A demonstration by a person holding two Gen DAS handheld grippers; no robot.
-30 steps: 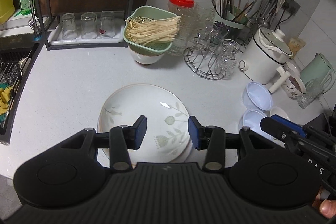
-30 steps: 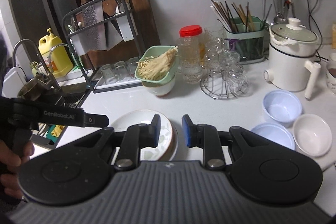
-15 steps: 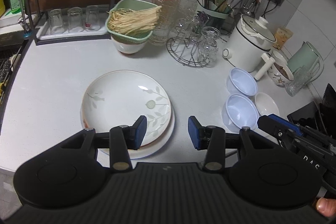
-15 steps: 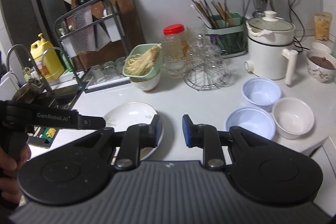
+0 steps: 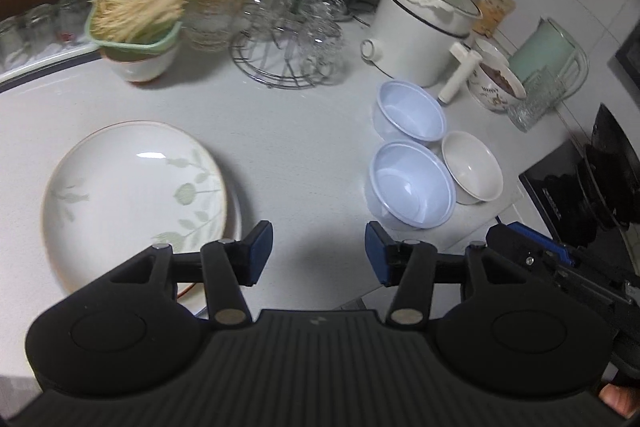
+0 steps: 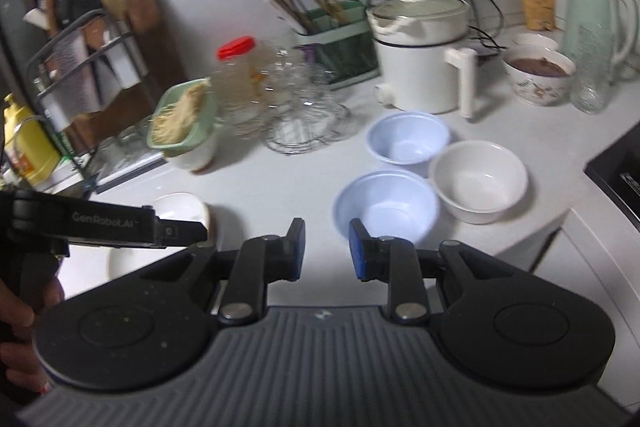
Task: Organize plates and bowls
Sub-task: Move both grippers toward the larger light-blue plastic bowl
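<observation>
Shifted rightward off stacked plates (image 5: 132, 195) toward bowls (image 5: 410, 183). Left gripper (image 5: 318, 253) jaws just widened, empty; right gripper (image 6: 326, 249) jaws narrow, empty.

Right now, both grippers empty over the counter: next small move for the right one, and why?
Probably ease the right gripper forward and down onto the near rim of the closest blue bowl. Its jaws are open and empty, and that bowl lies just ahead, unstacked beside the second blue bowl and the white bowl.
</observation>
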